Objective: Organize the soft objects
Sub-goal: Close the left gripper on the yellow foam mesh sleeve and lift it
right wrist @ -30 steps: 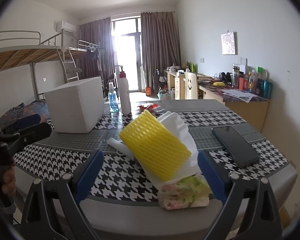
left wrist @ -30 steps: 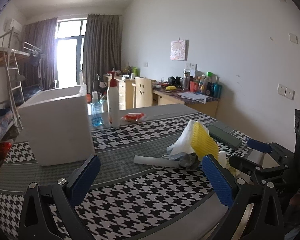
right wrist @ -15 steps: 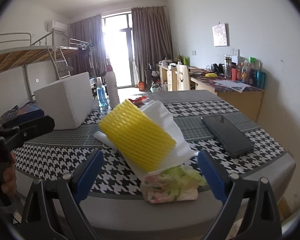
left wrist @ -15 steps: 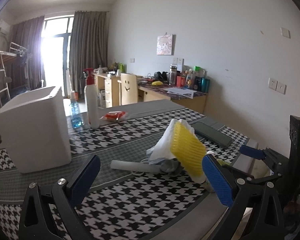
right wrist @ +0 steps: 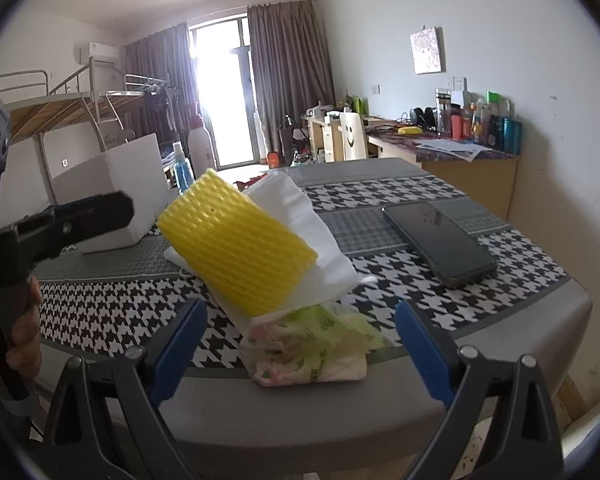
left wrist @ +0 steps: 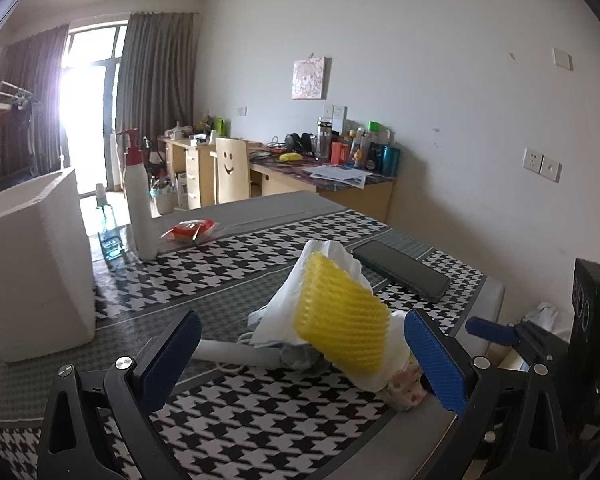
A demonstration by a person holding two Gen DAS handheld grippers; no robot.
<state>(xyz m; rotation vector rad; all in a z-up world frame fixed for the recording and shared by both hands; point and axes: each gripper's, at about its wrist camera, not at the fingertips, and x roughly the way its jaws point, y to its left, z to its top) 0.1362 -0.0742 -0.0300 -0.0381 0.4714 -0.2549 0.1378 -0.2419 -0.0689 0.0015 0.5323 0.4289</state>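
Both views have drawn nearer the yellow foam net (right wrist: 236,240); the left gripper (left wrist: 304,360) and right gripper (right wrist: 300,352) gape wide, holding nothing.

lighting: daylight, window (left wrist: 86,108) blown out with glare; room bright, soft shadows; fisheye bending, dark corners; mild softness.

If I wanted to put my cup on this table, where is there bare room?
Free cloth lies between the foam box and the soft pile, and in front of the pile on the left. The far grey strip behind the phone is bare too. It is crowded by the bottles and at the pile.
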